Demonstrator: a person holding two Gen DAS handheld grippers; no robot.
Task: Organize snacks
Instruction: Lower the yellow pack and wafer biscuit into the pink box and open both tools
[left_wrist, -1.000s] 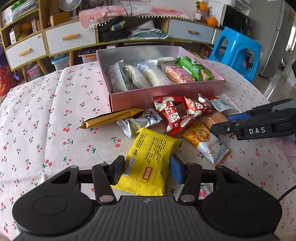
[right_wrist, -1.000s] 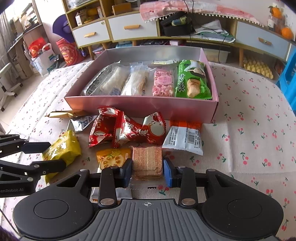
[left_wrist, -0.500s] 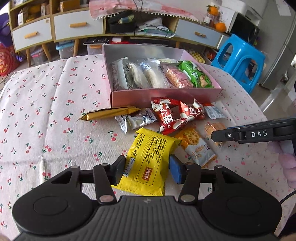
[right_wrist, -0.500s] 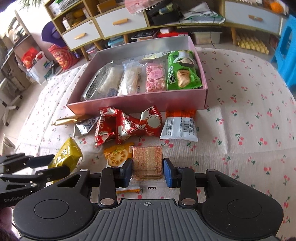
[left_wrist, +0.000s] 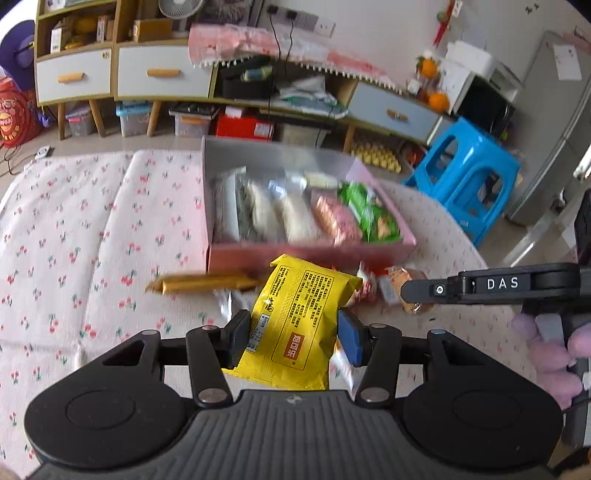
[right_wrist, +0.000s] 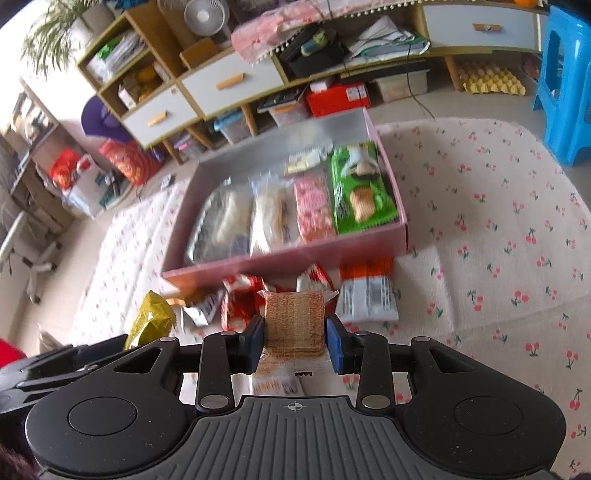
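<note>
Yellow snack packet (left_wrist: 295, 325) sits clamped betw. the two pads of the left hand-held gripper (left_wrist: 293, 334), one pad pressing each long edge, packet raised off the cherry-print cloth (left_wrist: 74, 236) on the counter & tilted up toward the pink box (left_wrist: 310, 254). Left wrist view is motion-blurred, esp. the box contents: a row of pale wrapped bars (left_wrist: 273, 218), a pink packet (left_wrist: 334, 218) & a green packet (left_wrist: 369, 210) lying side by side inside. Just in front of the box's near wall lies a gold stick packet (left_wrist: 207, 282) on the cloth, w/ more loose wrappers partly hidden behind the yellow one. At right, the other tool's arm marked DAS comes in from the edge, holding a brown wafer pack (left_wrist: 410, 280) at its tip; a blue stool (left_wrist: 469, 173) stands on the floor beyond the counter. Right wrist view: right hand-held gripper (right_wrist: 295, 339) is closed tight on the wafer pack (right_wrist: 295, 319), blue pads touching both sides, pack lifted above the loose pile. Below & ahead lie red wrappers (right_wrist: 242, 299) & an orange-and-white packet (right_wrist: 367, 291), both close to the box's near wall (right_wrist: 280, 266). Inside the box the green packet (right_wrist: 360, 188) fills the right end, pink one (right_wrist: 314, 208) next to it, pale bars (right_wrist: 251, 218) further left. Low left, the yellow packet (right_wrist: 151, 317) shows above the left tool's dark arms.
</note>
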